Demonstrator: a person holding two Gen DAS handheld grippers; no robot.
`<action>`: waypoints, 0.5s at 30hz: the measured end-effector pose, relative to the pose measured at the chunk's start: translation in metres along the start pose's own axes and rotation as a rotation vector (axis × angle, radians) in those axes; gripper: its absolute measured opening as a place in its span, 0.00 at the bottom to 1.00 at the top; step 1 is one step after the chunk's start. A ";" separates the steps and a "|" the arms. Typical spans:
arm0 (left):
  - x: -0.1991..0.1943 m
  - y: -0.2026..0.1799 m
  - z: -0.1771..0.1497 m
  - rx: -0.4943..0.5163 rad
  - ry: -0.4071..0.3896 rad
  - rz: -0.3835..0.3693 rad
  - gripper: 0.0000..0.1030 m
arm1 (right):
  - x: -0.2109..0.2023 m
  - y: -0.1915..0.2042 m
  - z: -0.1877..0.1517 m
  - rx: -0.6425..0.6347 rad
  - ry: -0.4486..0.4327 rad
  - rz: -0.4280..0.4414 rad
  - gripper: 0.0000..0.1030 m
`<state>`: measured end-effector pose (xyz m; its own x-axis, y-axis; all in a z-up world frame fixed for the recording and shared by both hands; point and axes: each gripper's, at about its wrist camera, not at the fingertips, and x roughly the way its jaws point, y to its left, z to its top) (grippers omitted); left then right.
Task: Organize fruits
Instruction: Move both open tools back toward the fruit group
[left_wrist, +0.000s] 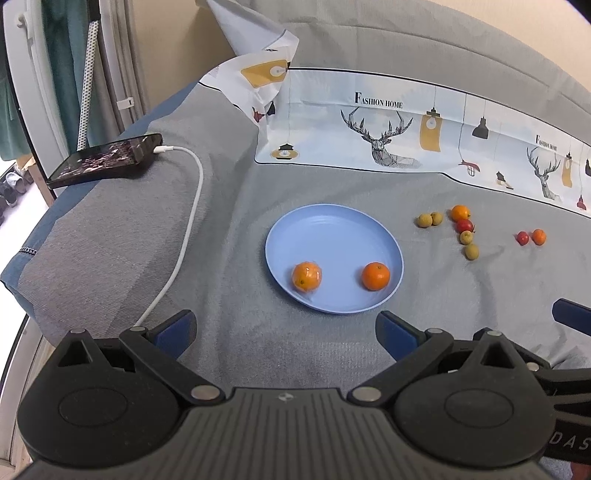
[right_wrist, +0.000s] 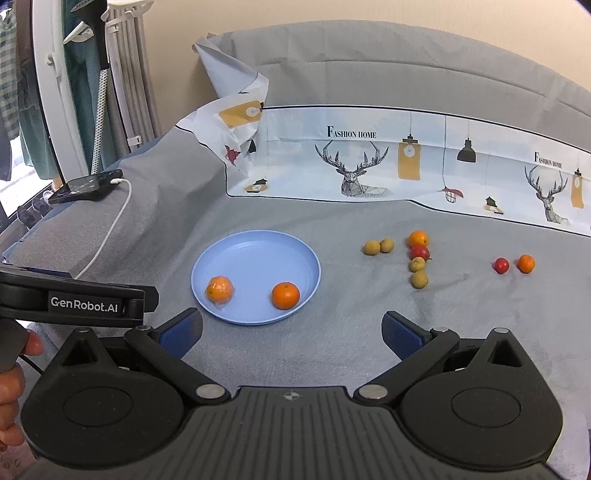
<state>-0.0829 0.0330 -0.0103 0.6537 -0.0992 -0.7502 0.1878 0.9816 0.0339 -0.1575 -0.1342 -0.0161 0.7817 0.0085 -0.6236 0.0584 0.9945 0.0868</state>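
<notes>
Both grippers hover near the blue plate (right_wrist: 255, 243), which already holds two oranges (right_wrist: 285, 295). The left gripper (left_wrist: 286, 328) and right gripper (right_wrist: 291, 328) each stand wide open — nothing held. Loose fruit lies on the grey cloth (right_wrist: 332, 343) to the right: an orange (right_wrist: 418, 238), a red fruit (right_wrist: 419, 253), yellow-green ones (right_wrist: 420, 279). Best approach — probably take an outlying piece first, closing gently so it cannot roll.
</notes>
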 end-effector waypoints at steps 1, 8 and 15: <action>0.001 -0.001 0.001 0.002 0.002 0.000 1.00 | 0.001 -0.001 0.000 0.006 0.002 -0.001 0.99; 0.007 -0.011 0.010 0.021 0.005 -0.005 1.00 | 0.008 -0.012 0.000 0.043 0.009 -0.007 0.99; 0.015 -0.041 0.027 0.074 -0.005 -0.048 1.00 | 0.012 -0.039 0.000 0.100 -0.006 -0.072 0.99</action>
<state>-0.0611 -0.0133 -0.0055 0.6464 -0.1473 -0.7486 0.2731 0.9609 0.0467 -0.1504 -0.1725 -0.0268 0.7771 -0.0637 -0.6262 0.1763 0.9771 0.1194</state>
